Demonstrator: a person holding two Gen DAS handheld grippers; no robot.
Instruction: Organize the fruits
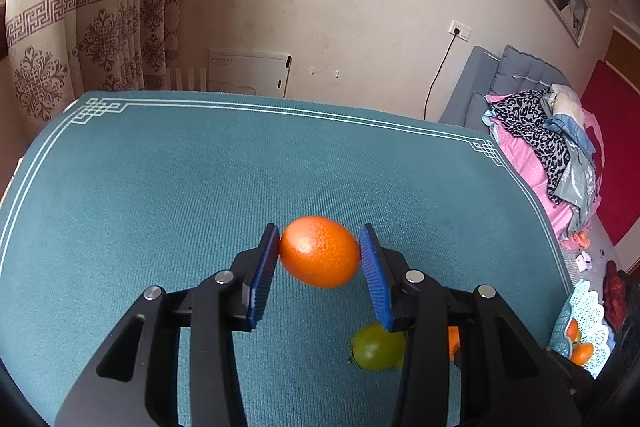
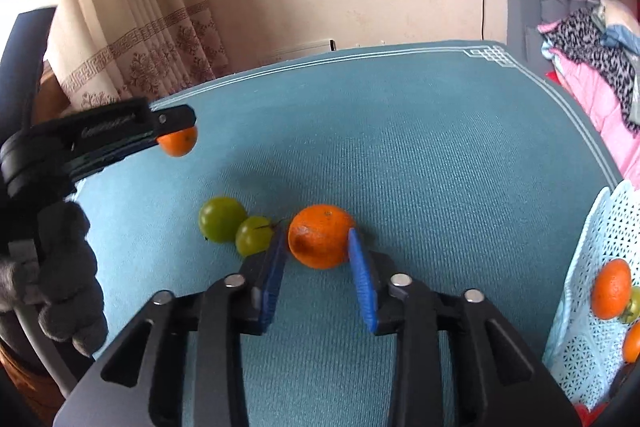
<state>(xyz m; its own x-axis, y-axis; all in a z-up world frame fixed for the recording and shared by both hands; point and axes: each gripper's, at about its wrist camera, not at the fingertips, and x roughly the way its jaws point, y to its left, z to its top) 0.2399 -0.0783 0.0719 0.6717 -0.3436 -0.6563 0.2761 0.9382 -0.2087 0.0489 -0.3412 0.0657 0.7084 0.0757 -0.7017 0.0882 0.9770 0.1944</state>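
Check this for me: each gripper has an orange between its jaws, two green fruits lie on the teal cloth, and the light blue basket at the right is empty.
One mistake: the basket is not empty. The right wrist view shows oranges already in it. The rest holds: the left gripper and right gripper each have an orange between the jaws, and two green fruits lie on the cloth.

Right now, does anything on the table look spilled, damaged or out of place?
Nothing spilled or damaged. Two green fruits lie loose on the teal mat, outside the basket; the orange beside them sits between the right gripper's fingers.
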